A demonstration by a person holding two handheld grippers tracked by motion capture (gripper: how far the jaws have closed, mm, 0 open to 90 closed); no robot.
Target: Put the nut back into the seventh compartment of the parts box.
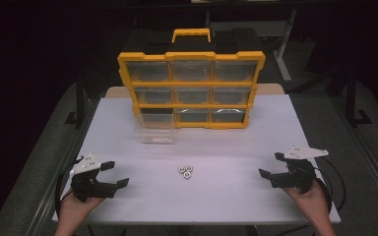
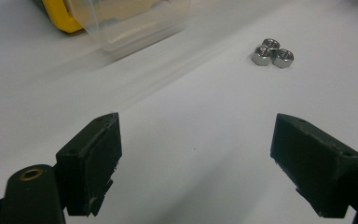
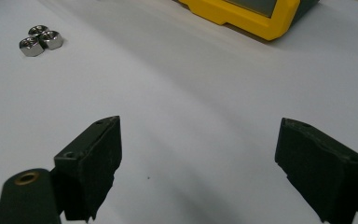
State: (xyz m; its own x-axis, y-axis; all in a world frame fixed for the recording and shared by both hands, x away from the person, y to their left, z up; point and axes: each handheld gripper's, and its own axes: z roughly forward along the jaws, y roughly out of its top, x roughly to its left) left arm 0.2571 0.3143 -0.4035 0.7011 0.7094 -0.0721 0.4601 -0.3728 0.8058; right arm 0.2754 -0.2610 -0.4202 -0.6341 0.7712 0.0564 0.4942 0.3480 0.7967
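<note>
Nearest the person, the left gripper (image 1: 116, 174) and the right gripper (image 1: 270, 164) rest low over the white table top (image 1: 226, 196), one at each front corner, each held in a hand. Both have their black jaws spread wide with nothing between them.

Between the two grippers, a little ahead of their tips, three small shiny steel hex nuts (image 1: 185, 170) lie bunched together, touching one another. In the left gripper view the nuts (image 2: 272, 52) sit ahead and to the right of the jaws; in the right gripper view they (image 3: 40, 40) sit ahead and to the left.

Farther ahead of the left gripper, a clear plastic drawer (image 1: 153, 129) is pulled out from the bottom left slot; whether it holds anything I cannot tell.

Farthest stands the upright yellow-framed organiser case (image 1: 191, 88), with three rows of three clear compartments whose contents I cannot make out.
</note>
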